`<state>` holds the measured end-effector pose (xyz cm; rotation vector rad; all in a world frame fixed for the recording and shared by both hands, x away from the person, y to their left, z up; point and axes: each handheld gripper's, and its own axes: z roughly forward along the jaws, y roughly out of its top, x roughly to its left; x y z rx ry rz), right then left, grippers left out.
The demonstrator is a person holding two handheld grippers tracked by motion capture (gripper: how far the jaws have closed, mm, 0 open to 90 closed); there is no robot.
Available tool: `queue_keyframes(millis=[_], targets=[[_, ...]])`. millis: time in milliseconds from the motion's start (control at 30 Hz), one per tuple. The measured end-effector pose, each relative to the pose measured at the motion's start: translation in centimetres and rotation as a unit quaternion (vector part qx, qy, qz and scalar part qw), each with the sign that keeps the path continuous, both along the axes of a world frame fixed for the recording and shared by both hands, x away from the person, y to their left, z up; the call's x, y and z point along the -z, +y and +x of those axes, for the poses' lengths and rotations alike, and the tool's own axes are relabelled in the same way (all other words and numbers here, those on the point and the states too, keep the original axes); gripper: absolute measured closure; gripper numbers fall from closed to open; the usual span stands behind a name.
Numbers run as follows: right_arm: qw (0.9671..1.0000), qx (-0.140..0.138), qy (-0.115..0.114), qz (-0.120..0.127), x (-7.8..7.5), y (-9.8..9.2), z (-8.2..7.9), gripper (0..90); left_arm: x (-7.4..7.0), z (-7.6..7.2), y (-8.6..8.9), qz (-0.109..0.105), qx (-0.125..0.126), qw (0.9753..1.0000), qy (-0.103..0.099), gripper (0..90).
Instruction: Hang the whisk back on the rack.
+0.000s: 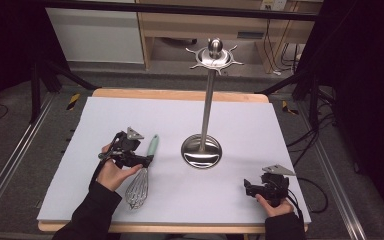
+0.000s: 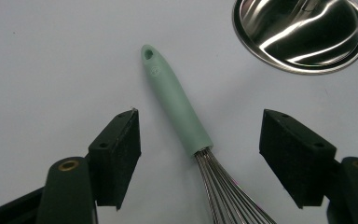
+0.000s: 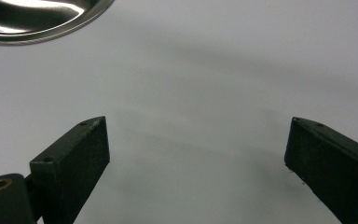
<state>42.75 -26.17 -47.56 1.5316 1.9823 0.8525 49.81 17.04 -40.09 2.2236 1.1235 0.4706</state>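
High view: the room around the rig is dark at both sides, with a grey floor (image 1: 40, 145), metal rails running along it, and loose cables (image 1: 307, 142) trailing at the right. At the back stands a pale wooden bench (image 1: 205, 25), with a white panel (image 1: 95, 35) to its left. In the middle sits a wooden table (image 1: 180, 94) covered almost edge to edge by a pale lavender-grey mat (image 1: 130, 115), smooth and unmarked.

On the mat, right of centre, stands a steel utensil stand (image 1: 206, 107): a round polished base, an upright pole, and a crown of hooks at the top. Its base also shows as a mirrored disc at the upper right of the left gripper view (image 2: 300, 32) and at the upper left corner of the right gripper view (image 3: 37, 18).

The whisk (image 1: 142, 172) lies flat on the mat left of the stand's base and apart from it, mint-green handle pointing away from the person, wire head toward the near edge. In the left gripper view its handle (image 2: 177, 100) lies between the two jaws, untouched by either.

The left gripper (image 1: 147, 160) hovers at the whisk's handle, jaws spread wide on either side of it (image 2: 198, 149), gripping nothing. The right gripper (image 1: 247, 188) rests near the mat's near right corner, well apart from the whisk, its jaws also wide apart over bare mat (image 3: 196, 158).
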Motion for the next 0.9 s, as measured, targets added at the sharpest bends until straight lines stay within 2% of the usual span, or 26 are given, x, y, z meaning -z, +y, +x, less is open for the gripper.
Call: queue_keyframes(millis=[167, 400, 600, 900], targets=[[1.0, -0.001, 0.001, 0.001, 0.0, 0.0, 0.0, 7.0, 0.3, 0.7, -0.3, -0.002, -0.004, 0.9999, 0.011, 31.2], [1.0, -0.001, 0.001, 0.001, 0.0, 0.0, 0.0, 6.9, 0.7, 1.4, -0.7, 0.014, -0.003, 0.9994, 0.03, 32.7], [1.0, 0.0, 0.002, 0.004, 0.0, 0.1, 0.0, 6.9, 1.3, 2.0, -1.0, 0.022, -0.009, 0.9984, 0.05, 34.8], [1.0, 0.0, 0.003, 0.006, 0.0, 0.1, 0.1, 6.9, 2.3, 2.7, -1.2, 0.024, -0.015, 0.9967, 0.077, 38.8]])
